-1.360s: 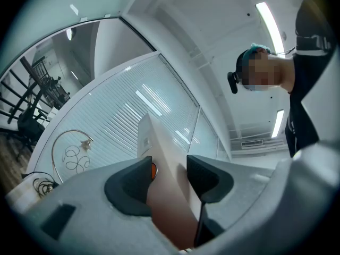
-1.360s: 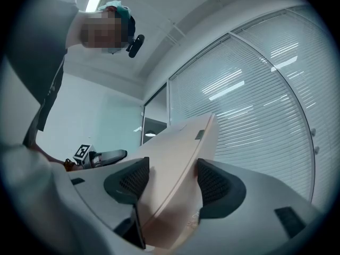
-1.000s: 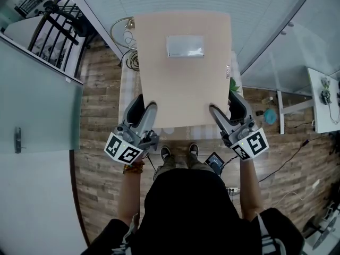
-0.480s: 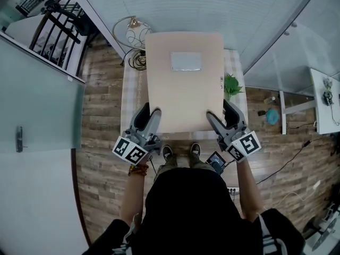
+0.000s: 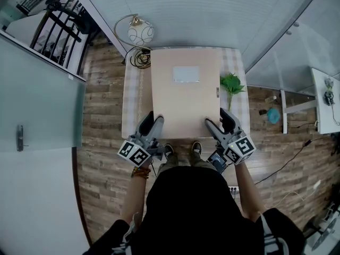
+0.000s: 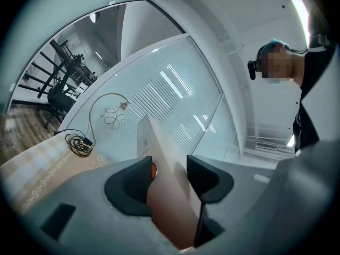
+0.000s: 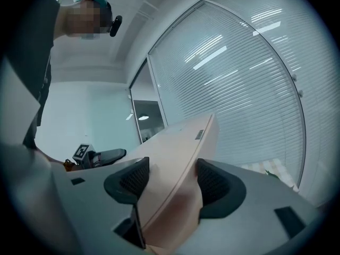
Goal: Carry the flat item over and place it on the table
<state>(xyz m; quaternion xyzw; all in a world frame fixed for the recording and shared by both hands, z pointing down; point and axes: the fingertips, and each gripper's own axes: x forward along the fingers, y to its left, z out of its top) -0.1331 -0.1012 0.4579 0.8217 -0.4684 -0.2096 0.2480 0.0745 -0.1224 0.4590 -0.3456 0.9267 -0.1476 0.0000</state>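
Observation:
A flat beige board with a silvery label hangs level over the checked-cloth table, covering its middle. My left gripper is shut on the board's near left corner and my right gripper on its near right corner. In the left gripper view the board passes edge-on between the dark pads. The right gripper view has the board clamped between both jaws, with the left gripper beyond it.
A green plant sprig lies on the table's right side. A lamp with a round shade and a coiled cable sit at the far left corner. Glass walls enclose the far side. A white desk stands at right.
The board and both grippers have moved down and away from the head camera, toward the table. The plant and lamp, hidden before, have come into view beside the board.

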